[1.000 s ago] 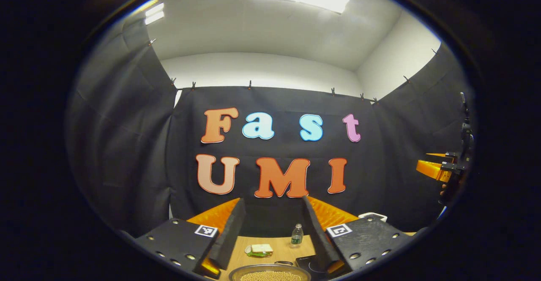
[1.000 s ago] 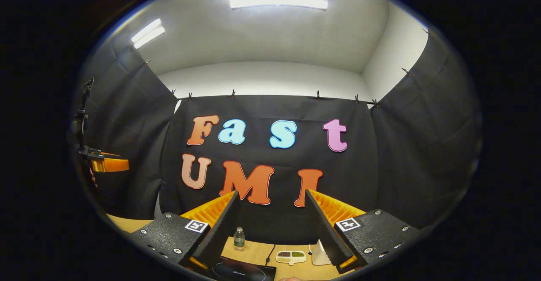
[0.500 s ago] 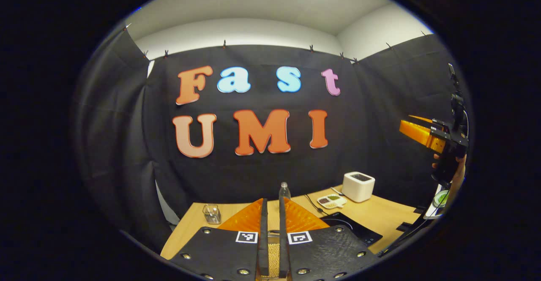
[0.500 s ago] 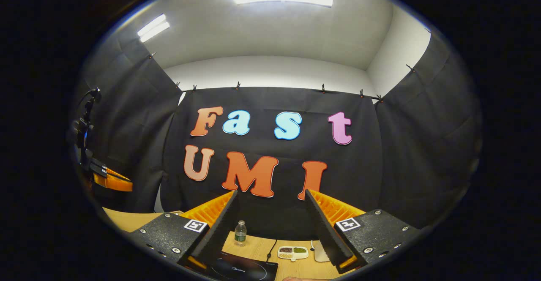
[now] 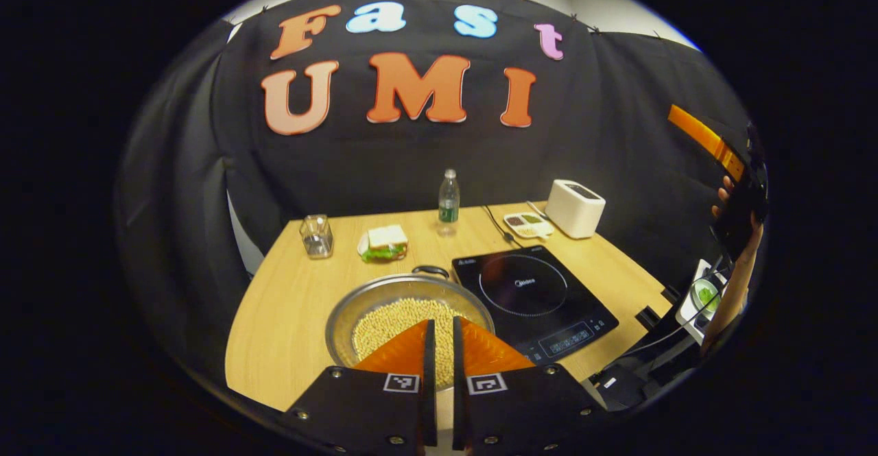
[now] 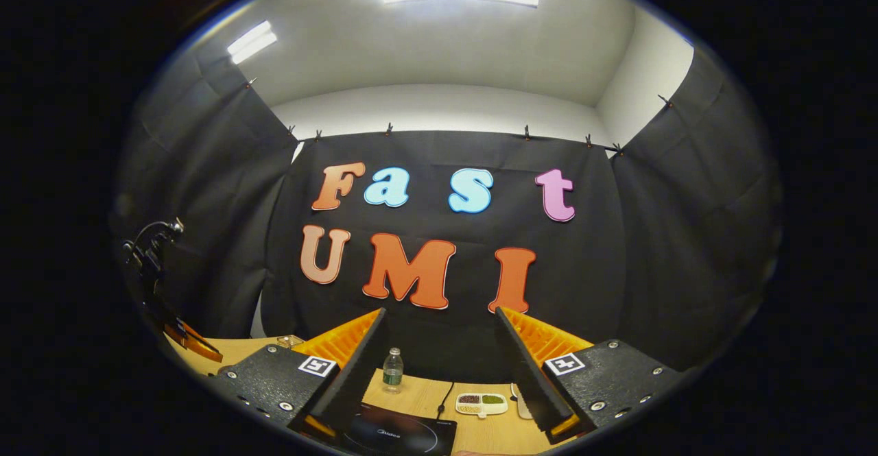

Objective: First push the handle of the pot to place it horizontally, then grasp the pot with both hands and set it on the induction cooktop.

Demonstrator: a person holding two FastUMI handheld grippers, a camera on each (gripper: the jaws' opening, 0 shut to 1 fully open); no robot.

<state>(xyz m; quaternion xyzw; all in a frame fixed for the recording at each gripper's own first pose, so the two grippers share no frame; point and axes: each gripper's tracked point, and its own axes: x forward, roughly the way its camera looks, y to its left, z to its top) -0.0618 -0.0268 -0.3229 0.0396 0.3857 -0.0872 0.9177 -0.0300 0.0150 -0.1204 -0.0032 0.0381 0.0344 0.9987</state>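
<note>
A wide metal pot (image 5: 405,312) full of pale beans sits on the wooden table (image 5: 281,319), just left of the black induction cooktop (image 5: 531,295). One dark loop handle (image 5: 431,271) shows at the pot's far rim. My left gripper (image 5: 439,326) hangs above the pot's near side, shut with nothing between its fingers. Far right in the left gripper view, a hand (image 5: 737,236) holds the right gripper (image 5: 706,137) high. In the right gripper view my right gripper (image 6: 439,313) is open and empty, well above the cooktop (image 6: 398,435); the left gripper (image 6: 192,338) is low at the left.
Behind the pot stand a glass jar (image 5: 316,235), a sandwich (image 5: 384,242) and a water bottle (image 5: 448,199). A divided dish (image 5: 525,223) and a white box-shaped appliance (image 5: 576,208) sit behind the cooktop, with a cord running between them.
My left gripper went from open to shut and tipped down, bringing the table, pot and cooktop into its view. The right gripper stayed open and barely shifted.
</note>
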